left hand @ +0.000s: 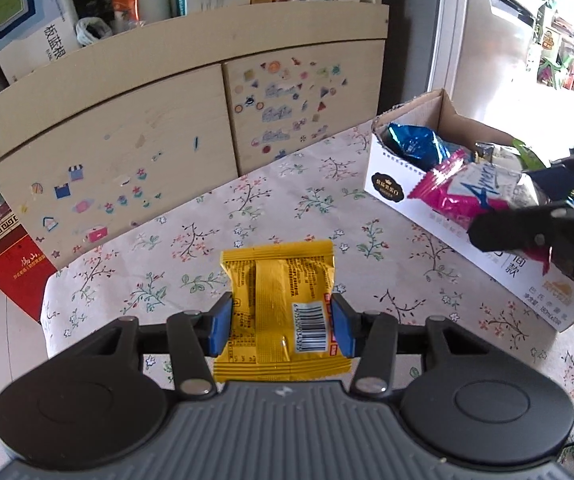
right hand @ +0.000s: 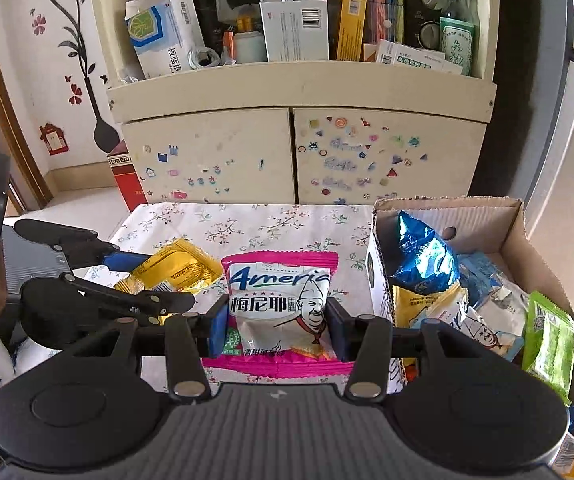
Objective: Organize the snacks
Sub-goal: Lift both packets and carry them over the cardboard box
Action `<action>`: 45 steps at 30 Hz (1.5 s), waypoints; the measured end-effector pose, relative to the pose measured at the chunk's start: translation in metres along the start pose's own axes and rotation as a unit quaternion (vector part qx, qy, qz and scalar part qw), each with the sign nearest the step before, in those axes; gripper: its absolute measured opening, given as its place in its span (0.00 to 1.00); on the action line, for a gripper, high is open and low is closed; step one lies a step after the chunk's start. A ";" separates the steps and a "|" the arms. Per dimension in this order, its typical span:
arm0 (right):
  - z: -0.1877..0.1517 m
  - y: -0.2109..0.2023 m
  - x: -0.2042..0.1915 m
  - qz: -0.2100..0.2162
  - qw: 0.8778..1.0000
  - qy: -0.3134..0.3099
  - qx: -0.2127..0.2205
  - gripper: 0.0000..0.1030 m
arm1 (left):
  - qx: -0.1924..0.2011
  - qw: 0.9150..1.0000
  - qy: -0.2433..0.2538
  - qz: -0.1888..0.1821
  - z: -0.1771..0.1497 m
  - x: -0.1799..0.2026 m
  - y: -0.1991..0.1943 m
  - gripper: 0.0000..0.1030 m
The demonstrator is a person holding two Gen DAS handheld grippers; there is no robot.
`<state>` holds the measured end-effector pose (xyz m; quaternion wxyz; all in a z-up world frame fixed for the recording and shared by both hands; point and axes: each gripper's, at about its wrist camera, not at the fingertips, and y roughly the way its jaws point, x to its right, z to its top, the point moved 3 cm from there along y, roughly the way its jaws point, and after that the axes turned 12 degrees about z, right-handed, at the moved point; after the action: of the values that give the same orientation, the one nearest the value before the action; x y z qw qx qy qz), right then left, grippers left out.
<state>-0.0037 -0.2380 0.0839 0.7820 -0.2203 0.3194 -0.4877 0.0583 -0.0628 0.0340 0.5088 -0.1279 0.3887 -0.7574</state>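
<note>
Yellow packet (left hand: 279, 300): pinched between the two blue pads of the left gripper (left hand: 281, 326), one pad on each side, held up above the flowery tablecloth (left hand: 175, 240).
Pink packet (right hand: 279, 312): squeezed the same way by the right gripper (right hand: 277, 330), its top sticking out past the fingertips.
Cardboard box (right hand: 527, 248): just to the right of the pink packet, on the table, with a blue bag (right hand: 423, 260) and a green packet (right hand: 551, 344) inside.
Cupboard (right hand: 215, 152): behind the table, covered in stickers.
</note>
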 end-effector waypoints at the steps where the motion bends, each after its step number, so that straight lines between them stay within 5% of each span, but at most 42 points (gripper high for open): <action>1: 0.000 0.000 0.000 -0.001 1.000 -0.002 -0.001 0.54 | 0.002 1.000 0.001 0.003 0.000 0.000 -0.001 0.48; 13: 0.011 -0.024 0.012 -0.018 0.999 0.000 0.035 0.54 | 0.033 0.999 -0.020 0.005 0.018 0.013 -0.007 0.48; 24: 0.015 -0.086 0.075 -0.084 0.987 0.089 0.105 0.54 | 0.071 0.997 -0.016 -0.036 0.041 0.059 -0.020 0.48; 45: -0.019 -0.129 0.134 -0.169 0.958 0.198 0.122 0.54 | 0.121 0.985 0.012 -0.125 0.076 0.163 -0.024 0.48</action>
<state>-0.0548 -0.4144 0.1168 0.6300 -0.0732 0.3644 -0.6818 0.0137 -0.2355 0.0693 0.4173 -0.1035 0.2816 -0.8578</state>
